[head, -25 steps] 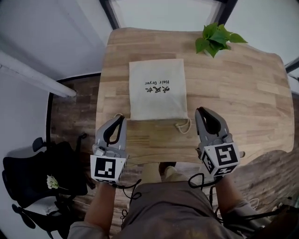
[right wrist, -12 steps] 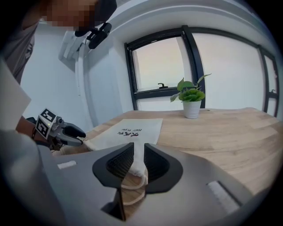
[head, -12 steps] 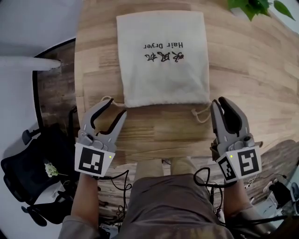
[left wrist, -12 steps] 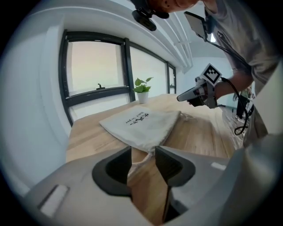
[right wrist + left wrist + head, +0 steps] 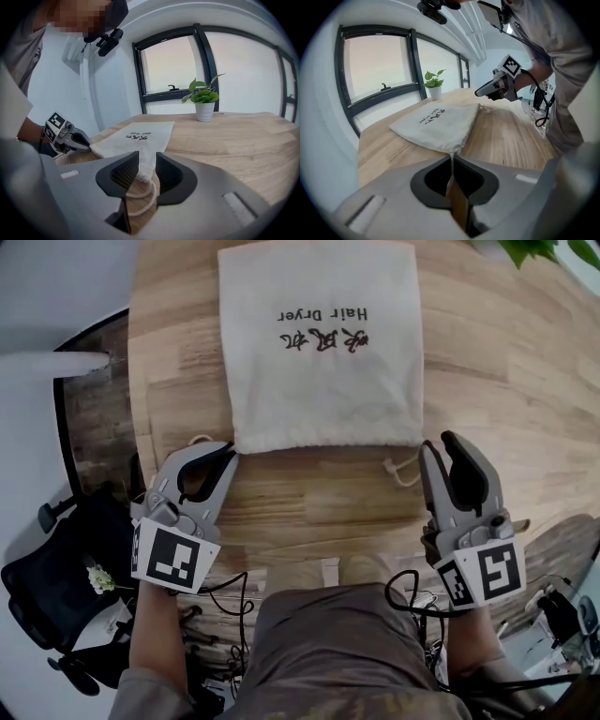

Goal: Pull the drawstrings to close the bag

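Left gripper (image 5: 228,455) sits at the near-left corner of the bag (image 5: 323,352), jaws pressed together on the left drawstring (image 5: 451,160). Right gripper (image 5: 441,444) sits at the bag's near-right corner, jaws apart around the right drawstring (image 5: 392,465).

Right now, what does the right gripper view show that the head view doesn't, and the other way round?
Only the right gripper view: the window, the plant's white pot, and the right drawstring seen looping between the right gripper's parted jaws. Only the head view: the black chair, the floor, and the right gripper's marker cube. Shared: the cloth bag, the wooden table, and the left gripper shut on the left drawstring at the bag's corner.
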